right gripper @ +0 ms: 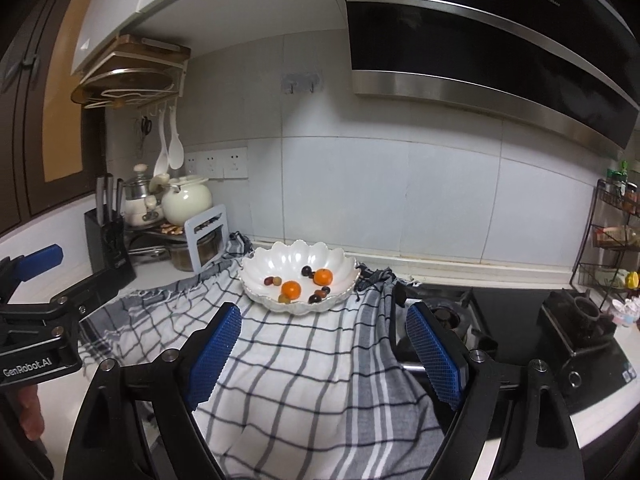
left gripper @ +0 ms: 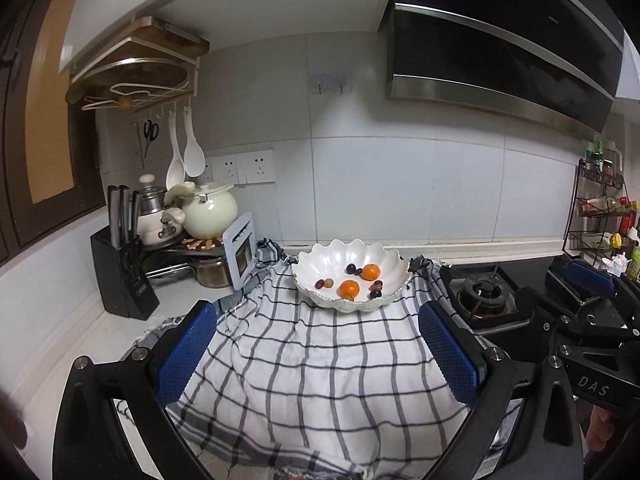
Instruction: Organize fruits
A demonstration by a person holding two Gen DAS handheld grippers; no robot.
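A white bowl (left gripper: 352,256) with a wavy rim sits on a checked cloth (left gripper: 320,360). Inside lie two round oranges (left gripper: 349,288), near each other but not touching, and several small dark grapes (left gripper: 351,268) scattered around them.

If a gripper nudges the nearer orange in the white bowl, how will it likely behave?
The nearer orange is round, so it would probably roll across the smooth scalloped bowl. It might bump the grapes beside it. The bowl's raised rim should likely keep it inside.
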